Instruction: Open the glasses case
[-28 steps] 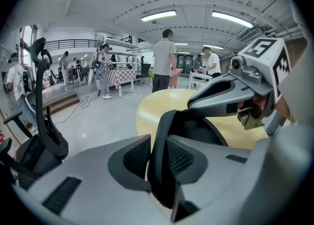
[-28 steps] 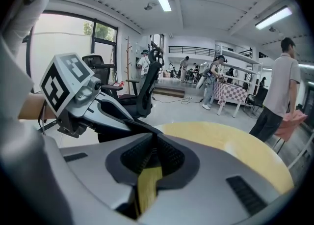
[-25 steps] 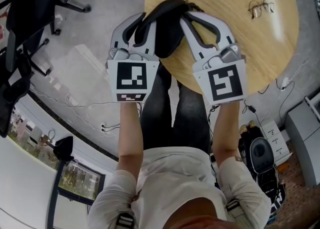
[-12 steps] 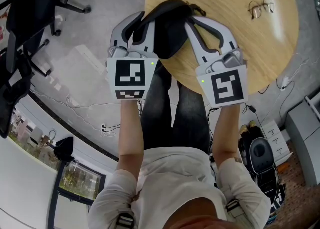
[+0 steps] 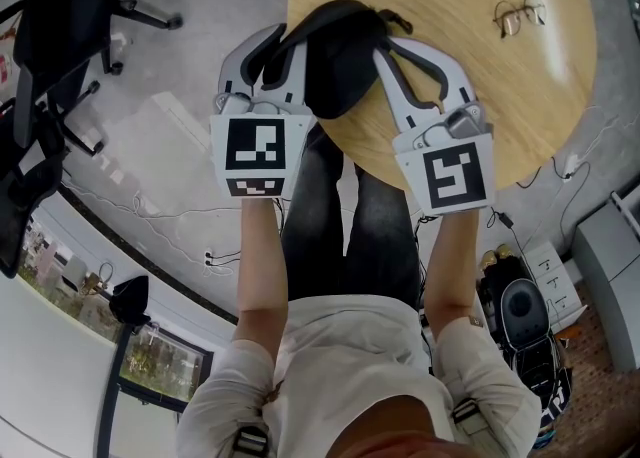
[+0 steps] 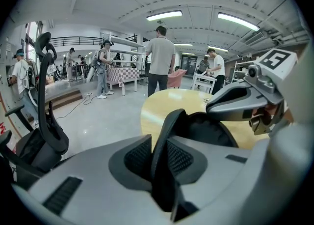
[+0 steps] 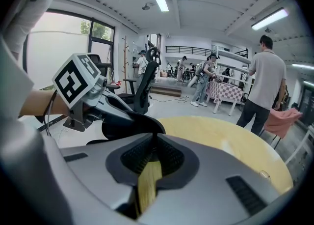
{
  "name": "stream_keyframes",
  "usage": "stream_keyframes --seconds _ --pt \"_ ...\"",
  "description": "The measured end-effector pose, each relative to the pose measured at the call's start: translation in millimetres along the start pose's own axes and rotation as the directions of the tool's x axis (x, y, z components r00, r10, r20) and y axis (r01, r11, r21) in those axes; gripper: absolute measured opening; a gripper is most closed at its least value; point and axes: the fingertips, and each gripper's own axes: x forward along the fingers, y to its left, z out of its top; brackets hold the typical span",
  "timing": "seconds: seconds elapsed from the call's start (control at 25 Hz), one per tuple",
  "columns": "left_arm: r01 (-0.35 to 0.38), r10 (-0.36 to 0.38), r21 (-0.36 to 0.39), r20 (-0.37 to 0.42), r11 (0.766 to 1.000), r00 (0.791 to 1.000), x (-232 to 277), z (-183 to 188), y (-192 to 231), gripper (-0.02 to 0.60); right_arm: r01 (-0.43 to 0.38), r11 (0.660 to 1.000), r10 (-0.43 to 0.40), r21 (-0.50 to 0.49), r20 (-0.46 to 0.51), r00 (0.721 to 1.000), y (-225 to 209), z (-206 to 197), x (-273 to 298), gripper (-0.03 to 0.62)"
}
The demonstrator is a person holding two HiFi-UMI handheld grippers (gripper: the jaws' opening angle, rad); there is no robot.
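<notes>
Glasses case (image 5: 335, 51) is found at the near-left edge of the round table (image 5: 480, 96), partly overhanging the floor, and you have it between your two tools. Whether it rests on the wood or hangs clear cannot be determined. Your left gripper (image 5: 283, 44) is clamped on the case's left side. The left gripper view shows a thin black flap pinched upright between the ribbed pads (image 6: 135, 157), with the hollow dark shell beyond it. Your right gripper (image 5: 386, 44) meets the case's right side. In the right gripper view its jaws stand at a narrow slit, the black rim runs in at the tips, and bare table wood shows through the gap lower down. That is judged to be a light pinch on the rim, less certain than the left hold. The relation that governs the next move is this: the case's long axis runs away from you, down the lane between the two tools. One edge therefore lies to each side, and neither hand is nearer than the other. Any opening pull should go sideways, across that axis, with the hands parting evenly. A pull along the axis would only drag the case. A pair of spectacles (image 5: 520, 16) lies well apart, at the far right of the table, clear of the work.
</notes>
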Motion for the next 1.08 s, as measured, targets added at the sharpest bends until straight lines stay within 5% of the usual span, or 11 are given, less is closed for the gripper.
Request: stream_keyframes --seconds 1.08 --pt "-0.016 0.016 0.001 -0.003 1.0 1.0 -1.4 0.3 0.7 0.077 0.009 1.0 -0.009 0.012 0.0 1.0 0.3 0.3 -0.9 0.041"
